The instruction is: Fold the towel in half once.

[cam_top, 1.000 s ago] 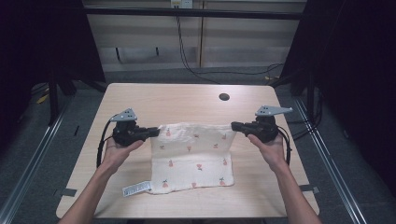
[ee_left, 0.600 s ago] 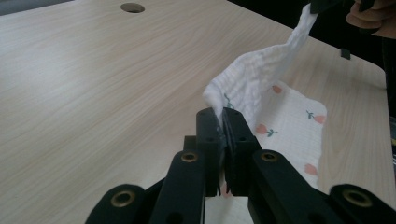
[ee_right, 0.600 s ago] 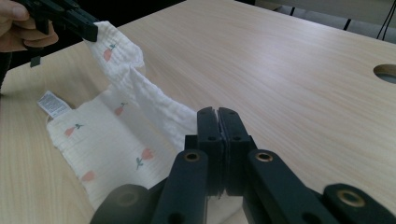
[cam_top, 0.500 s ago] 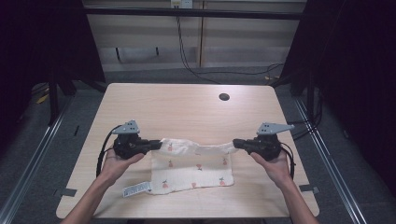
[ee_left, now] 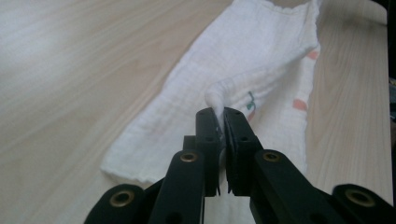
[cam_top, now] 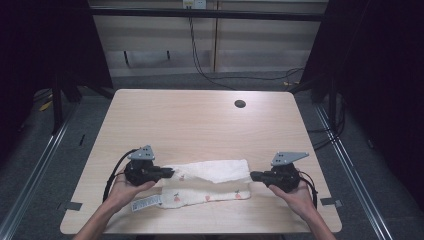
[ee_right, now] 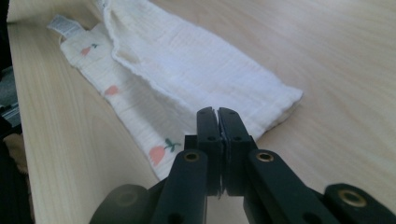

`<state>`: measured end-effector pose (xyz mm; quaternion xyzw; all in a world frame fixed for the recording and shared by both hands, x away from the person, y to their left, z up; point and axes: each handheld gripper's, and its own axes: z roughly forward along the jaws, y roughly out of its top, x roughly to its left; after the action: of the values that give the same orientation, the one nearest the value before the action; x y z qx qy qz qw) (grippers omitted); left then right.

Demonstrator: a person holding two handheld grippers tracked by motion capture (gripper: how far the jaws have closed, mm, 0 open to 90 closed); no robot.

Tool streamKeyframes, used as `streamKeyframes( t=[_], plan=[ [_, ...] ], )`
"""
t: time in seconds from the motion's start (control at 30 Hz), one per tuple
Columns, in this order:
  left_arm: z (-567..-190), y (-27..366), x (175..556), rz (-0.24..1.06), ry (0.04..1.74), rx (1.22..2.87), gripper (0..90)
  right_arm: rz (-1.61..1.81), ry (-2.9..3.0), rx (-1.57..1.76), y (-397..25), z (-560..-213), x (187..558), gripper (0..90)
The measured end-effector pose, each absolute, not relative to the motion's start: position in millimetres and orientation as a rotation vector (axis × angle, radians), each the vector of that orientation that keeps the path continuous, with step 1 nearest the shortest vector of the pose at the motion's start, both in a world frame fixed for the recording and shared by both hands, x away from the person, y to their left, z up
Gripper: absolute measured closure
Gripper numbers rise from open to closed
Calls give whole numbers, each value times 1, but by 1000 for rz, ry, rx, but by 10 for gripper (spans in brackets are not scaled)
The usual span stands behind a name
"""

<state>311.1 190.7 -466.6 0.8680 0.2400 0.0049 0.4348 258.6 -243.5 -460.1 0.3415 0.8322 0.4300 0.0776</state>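
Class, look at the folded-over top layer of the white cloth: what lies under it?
Under the top layer lies the cloth's lower layer, its tulip-printed near strip showing, with the label at its end. The part beneath the fold is covered.

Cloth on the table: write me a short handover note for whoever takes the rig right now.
Left tongs: shut on a corner of the cloth, a pinch of fabric showing between the jaws.
Right tongs: jaws together at the cloth's other end; whether fabric is pinched is unclear.
Cloth: lies near the front edge of the table, folded over lengthwise, white side up, printed strip and label showing in front.
Done: first lengthwise fold.
Left: probably release, smooth, then fold again.
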Motion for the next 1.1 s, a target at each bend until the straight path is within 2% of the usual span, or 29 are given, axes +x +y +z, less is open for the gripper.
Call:
streamKeyframes(
  t=[0.27,0.47,0.63,0.7,1.1],
  plan=[
    [-472,191,299,-24,578,2192,827,1237,2553,1041,-243,-475,249,855],
    [-473,196,287,-56,545,2221,769,1188,2575,1040,-238,-479,245,778],
    [-469,212,285,-68,603,2157,711,1215,2549,1062,-243,-473,240,718],
    [-468,212,285,-64,608,2150,715,1212,2542,1064,-244,-472,240,714],
    [-489,198,315,-29,681,2223,688,1274,2449,1074,-237,-452,270,600]
  ],
)
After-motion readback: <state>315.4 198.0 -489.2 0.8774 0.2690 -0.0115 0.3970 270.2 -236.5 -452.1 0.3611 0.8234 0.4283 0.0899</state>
